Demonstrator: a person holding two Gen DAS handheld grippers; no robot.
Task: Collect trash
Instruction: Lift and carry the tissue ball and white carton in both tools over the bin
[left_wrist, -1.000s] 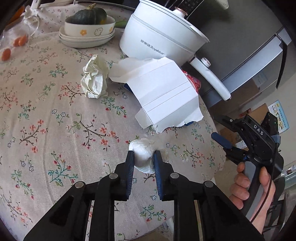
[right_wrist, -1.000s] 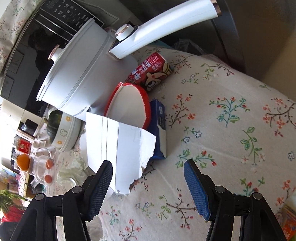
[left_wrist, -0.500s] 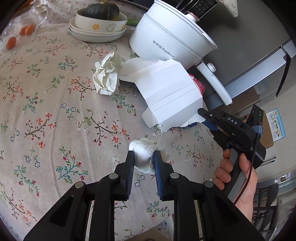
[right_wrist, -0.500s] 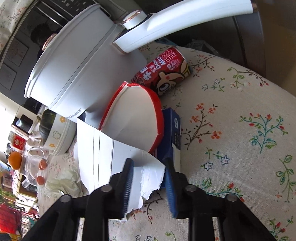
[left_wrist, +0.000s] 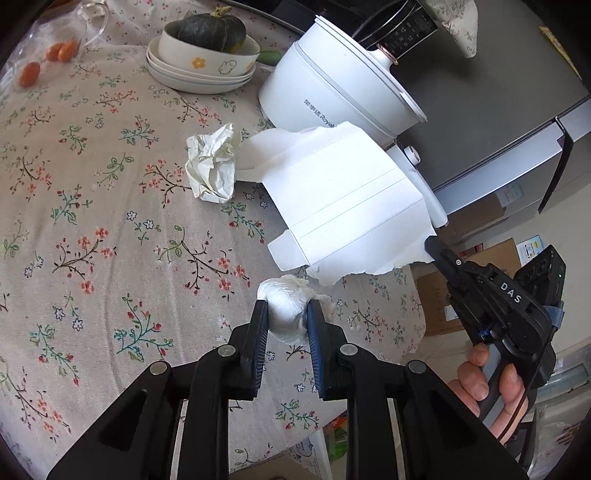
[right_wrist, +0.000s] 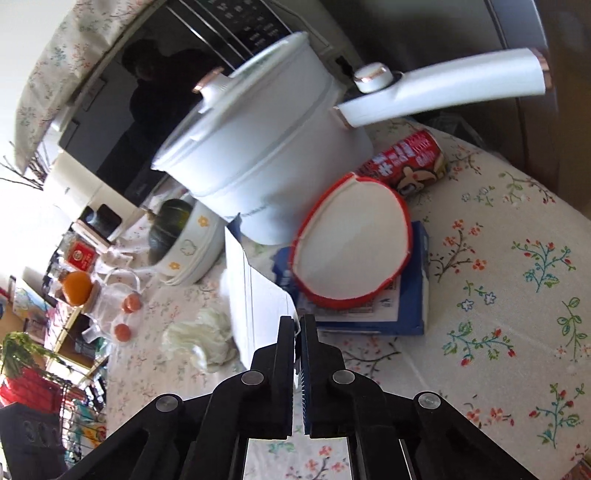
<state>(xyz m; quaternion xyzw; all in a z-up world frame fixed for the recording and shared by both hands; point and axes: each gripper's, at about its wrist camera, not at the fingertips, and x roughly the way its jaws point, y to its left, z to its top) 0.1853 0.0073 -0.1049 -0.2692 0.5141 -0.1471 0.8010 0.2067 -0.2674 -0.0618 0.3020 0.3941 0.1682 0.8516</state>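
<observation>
Sitting in bowl (left_wrist: 207, 61): dark squash (left_wrist: 207, 31) (plates stacked beneath).

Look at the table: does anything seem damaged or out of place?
Yes. The white cardboard sheet has a ragged torn edge; a crumpled paper ball lies beside it, and a red can lies on its side by the white pot.

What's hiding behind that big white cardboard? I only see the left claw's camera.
Observer: A blue box lies there, a red-rimmed white piece on top.
Operator: Anything else?
Observer: A red can lies on its side beside the white pot.
Operator: My left claw holds the tissue ball. Is the right claw biting the cardboard?
Observer: Yes, it is shut on the torn edge.
</observation>
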